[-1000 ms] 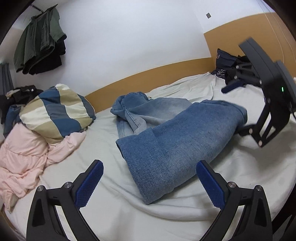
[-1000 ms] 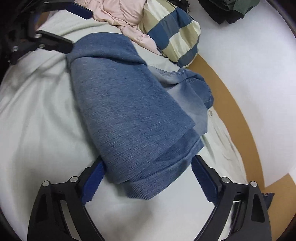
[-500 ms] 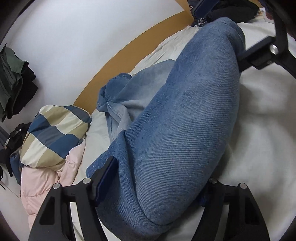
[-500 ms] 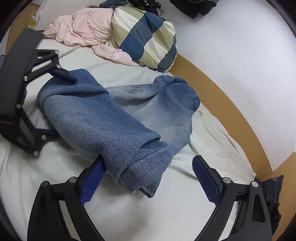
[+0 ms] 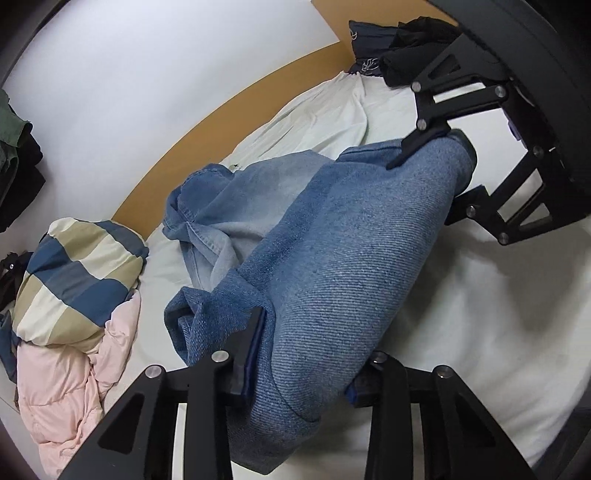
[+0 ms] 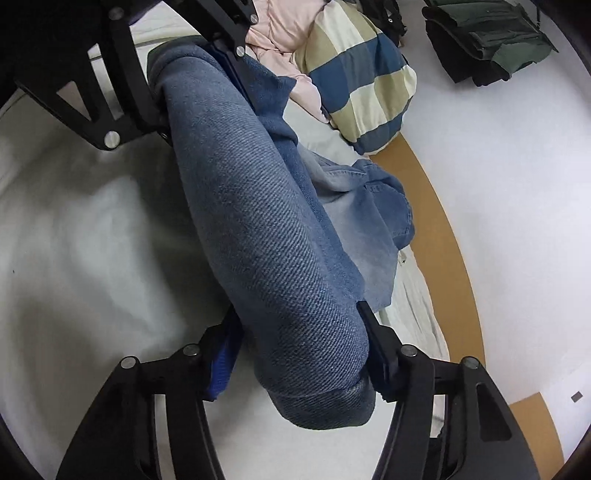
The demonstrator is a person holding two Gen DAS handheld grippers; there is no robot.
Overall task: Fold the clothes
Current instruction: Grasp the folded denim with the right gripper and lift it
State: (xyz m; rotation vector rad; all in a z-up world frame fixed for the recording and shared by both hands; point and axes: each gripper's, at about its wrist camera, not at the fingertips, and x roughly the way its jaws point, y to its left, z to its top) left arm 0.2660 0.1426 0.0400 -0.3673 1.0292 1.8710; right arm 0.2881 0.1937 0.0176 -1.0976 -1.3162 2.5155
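Both grippers, wide open a second ago, are now closing on the folded jeans [image 5: 343, 258]: left gripper [image 5: 303, 354] near end, right gripper [image 6: 299, 354] far end, pads pressing denim.

Black hand-held gripper [image 5: 301, 365] frames, silver screws, ribbed blue pads [image 6: 221, 363] on the fingers.

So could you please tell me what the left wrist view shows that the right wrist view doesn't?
Only the left wrist view shows the dark clothes heaped at the far end of the bed.

Only the right wrist view shows the small grey square on the wall, and the green garments in full.

Both show the folded jeans between the left tongs and the right tongs, both closing on the denim, plus the striped pillow, pink quilt and white sheet.
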